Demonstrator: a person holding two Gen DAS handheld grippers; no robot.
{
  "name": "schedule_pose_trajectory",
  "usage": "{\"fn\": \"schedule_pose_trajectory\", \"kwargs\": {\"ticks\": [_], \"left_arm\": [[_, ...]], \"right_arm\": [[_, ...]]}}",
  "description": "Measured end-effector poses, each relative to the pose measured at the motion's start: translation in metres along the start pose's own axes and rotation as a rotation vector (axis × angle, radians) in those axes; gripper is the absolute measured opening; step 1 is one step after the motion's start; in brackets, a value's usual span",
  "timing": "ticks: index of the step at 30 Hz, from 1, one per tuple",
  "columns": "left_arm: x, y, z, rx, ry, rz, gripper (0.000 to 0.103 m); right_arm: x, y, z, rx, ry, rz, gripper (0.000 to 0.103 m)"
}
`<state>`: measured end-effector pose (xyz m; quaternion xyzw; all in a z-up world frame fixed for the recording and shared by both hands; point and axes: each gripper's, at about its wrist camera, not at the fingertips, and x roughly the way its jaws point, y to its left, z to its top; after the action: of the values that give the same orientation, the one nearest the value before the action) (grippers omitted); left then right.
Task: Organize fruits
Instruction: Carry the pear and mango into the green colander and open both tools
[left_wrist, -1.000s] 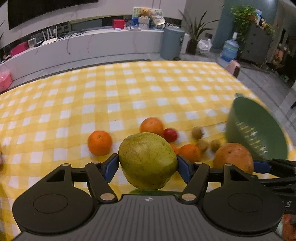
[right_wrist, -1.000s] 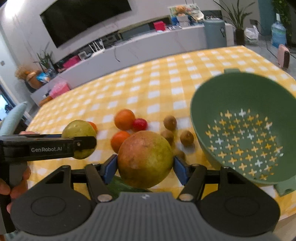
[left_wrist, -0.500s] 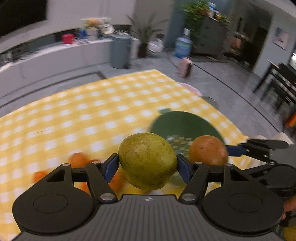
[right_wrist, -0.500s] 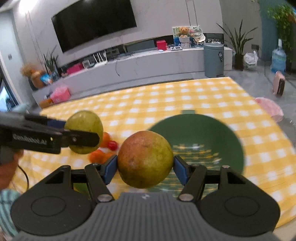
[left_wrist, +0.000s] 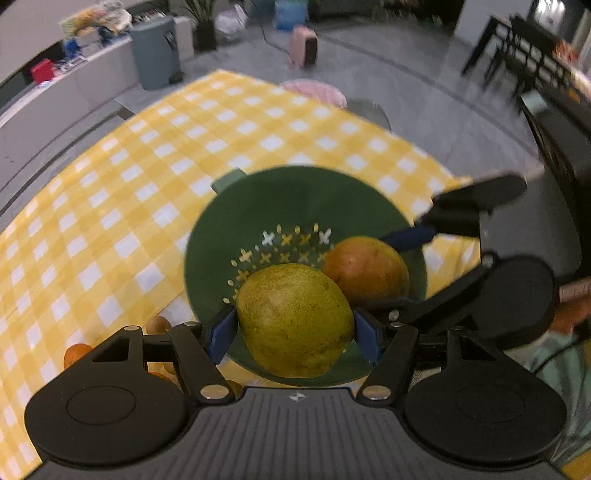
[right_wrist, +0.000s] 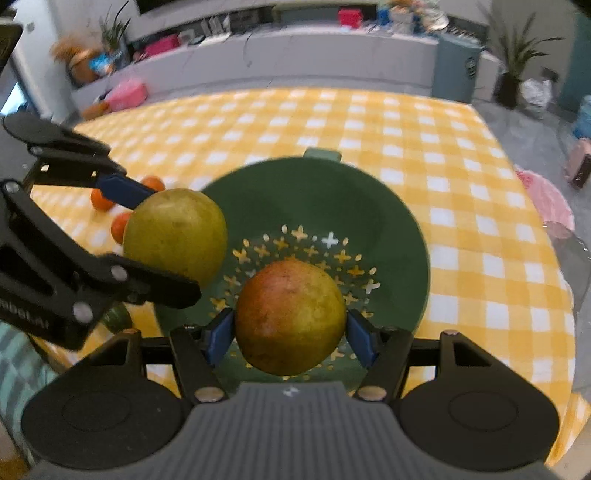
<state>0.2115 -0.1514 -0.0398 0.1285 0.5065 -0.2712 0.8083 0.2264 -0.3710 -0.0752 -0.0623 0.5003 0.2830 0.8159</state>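
Yellow checked cloth (right_wrist: 369, 122) is covering the table, with a grey cabinet (right_wrist: 295, 55) behind. The left gripper (left_wrist: 295, 325) is clamping a green pear (left_wrist: 293, 319) and the right gripper (right_wrist: 290, 328) a reddish pear (right_wrist: 290, 317), both above the green colander (right_wrist: 369, 206).

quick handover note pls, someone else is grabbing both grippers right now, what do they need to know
Left gripper: shut on the green pear, held over the near-left part of the green colander.
Right gripper: shut on the reddish pear, held over the colander's middle.
Done: both pears carried to the colander; nothing lies in it yet.
Left: release both pears, then fetch the oranges and other small fruit on the checked cloth.
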Motion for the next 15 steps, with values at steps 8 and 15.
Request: {"fn": "schedule_pose_trajectory", "kwargs": {"ticks": [8,15], "left_arm": [[0.029,-0.007,0.011,0.116,0.141,0.000,0.077],[0.054,-0.005,0.014,0.122,0.226,-0.011,0.077]], "right_arm": [[0.024,0.005,0.006,-0.163,0.107,0.014,0.062],[0.039,0.009,0.005,-0.255,0.177,0.023,0.062]]}}
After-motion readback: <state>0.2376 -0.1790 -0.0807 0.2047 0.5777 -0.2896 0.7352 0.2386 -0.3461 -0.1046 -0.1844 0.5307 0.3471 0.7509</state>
